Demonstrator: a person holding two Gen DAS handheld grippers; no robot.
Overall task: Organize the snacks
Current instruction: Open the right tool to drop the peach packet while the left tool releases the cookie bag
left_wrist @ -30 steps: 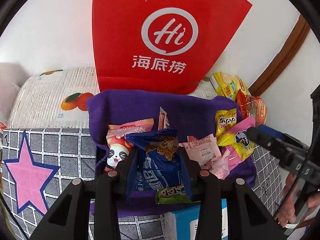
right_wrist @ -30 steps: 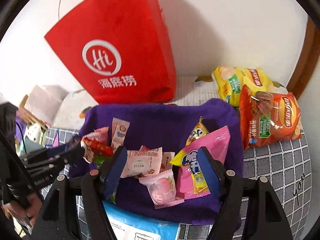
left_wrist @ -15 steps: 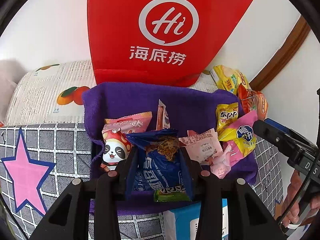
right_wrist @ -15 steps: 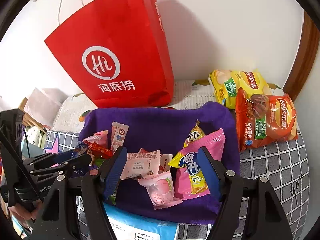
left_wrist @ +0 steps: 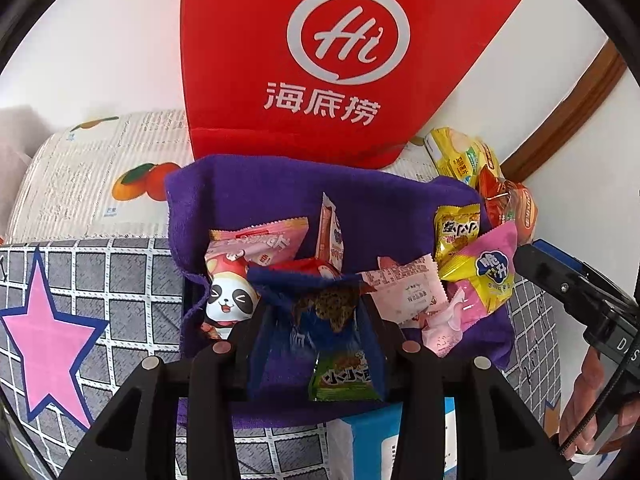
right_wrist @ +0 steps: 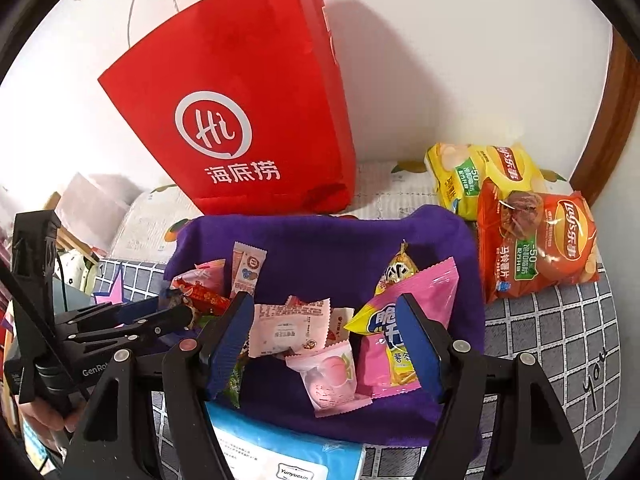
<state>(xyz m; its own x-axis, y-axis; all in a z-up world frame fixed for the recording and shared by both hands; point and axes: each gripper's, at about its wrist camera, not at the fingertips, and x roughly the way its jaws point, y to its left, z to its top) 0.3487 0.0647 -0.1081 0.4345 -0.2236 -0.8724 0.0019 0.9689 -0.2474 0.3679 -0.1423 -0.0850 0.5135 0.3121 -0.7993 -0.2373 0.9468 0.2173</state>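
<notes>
In the left wrist view, my left gripper (left_wrist: 316, 328) is clamped on a blue packet (left_wrist: 320, 320), held just above the near edge of the purple bin (left_wrist: 380, 204). A green packet (left_wrist: 344, 376) hangs at the blue packet's lower edge, between the fingers. Listed in the bin: panda packet (left_wrist: 230, 300) at left, narrow stick packet (left_wrist: 331, 236) standing behind, pale pink packet (left_wrist: 408, 292), yellow-pink bag (left_wrist: 486, 276), gold packet (left_wrist: 456, 232). Behind the bin stands a red bag (left_wrist: 340, 56) against the wall. My right gripper (left_wrist: 556, 280) enters from the right edge.

In the right wrist view, my right gripper (right_wrist: 324, 344) hangs over the bin (right_wrist: 320, 236) with its jaws wide apart, nothing between them. Below them: pale pink packet (right_wrist: 290, 328), peach sweet (right_wrist: 332, 372), yellow-pink bag (right_wrist: 396, 328). Two crisp bags, yellow (right_wrist: 484, 172) and orange (right_wrist: 536, 240), lie on the checked cloth (right_wrist: 552, 332) right of the bin. A tissue pack (right_wrist: 280, 448) sits just before the bin.
</notes>
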